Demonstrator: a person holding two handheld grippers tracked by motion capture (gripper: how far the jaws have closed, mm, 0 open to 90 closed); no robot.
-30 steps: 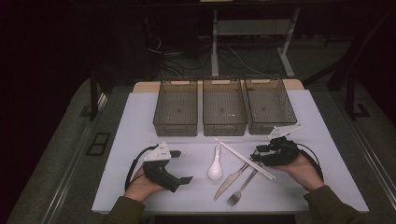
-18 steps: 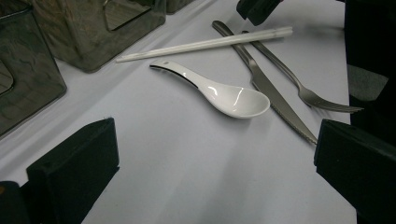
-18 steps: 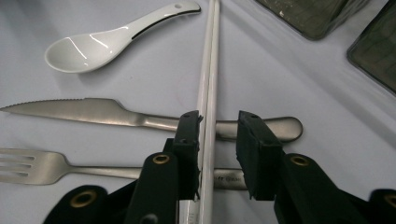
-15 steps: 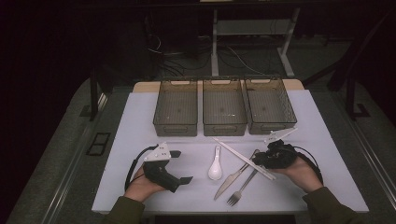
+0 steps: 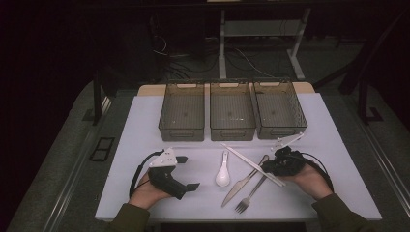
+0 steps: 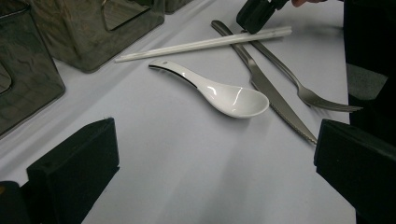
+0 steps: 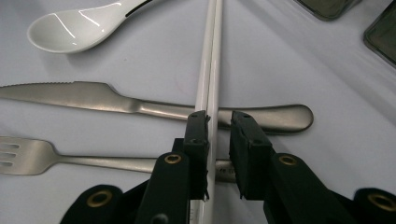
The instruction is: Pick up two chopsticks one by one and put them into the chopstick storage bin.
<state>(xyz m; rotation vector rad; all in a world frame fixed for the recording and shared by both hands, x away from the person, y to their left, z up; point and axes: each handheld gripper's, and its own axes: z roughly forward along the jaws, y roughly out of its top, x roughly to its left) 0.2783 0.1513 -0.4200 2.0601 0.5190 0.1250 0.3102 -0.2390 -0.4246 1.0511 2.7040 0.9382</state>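
Since a second ago the right hand-held gripper (image 7: 219, 123) has been narrowing its jaws around the white chopsticks (image 7: 211, 60); the pair lies between the pads, against the left pad, with a gap showing to the right pad, so no firm pinch yet. Left hand-held gripper (image 5: 186, 172) unmoved at the near left of the worktop (image 5: 145, 130), jaws spread wide, nothing between them. Chopsticks lie flat, slanting from the middle of the worktop to the near right, crossing over the knife (image 5: 244, 182) handle and the fork (image 5: 254, 192) handle. White ceramic soup spoon (image 5: 223, 170) sits just left of the knife, untouched. Three dark plastic bins (image 5: 232, 110) stand side by side at the far edge; all appear empty. Progress, judged: barely begun, first pick in hand, nothing sorted; grip, lift and placing remain for all four utensils. Hard to make out: whether the right pad touches the chopsticks; near ends of the chopsticks hidden under the right hand-held gripper; bin floors dim.
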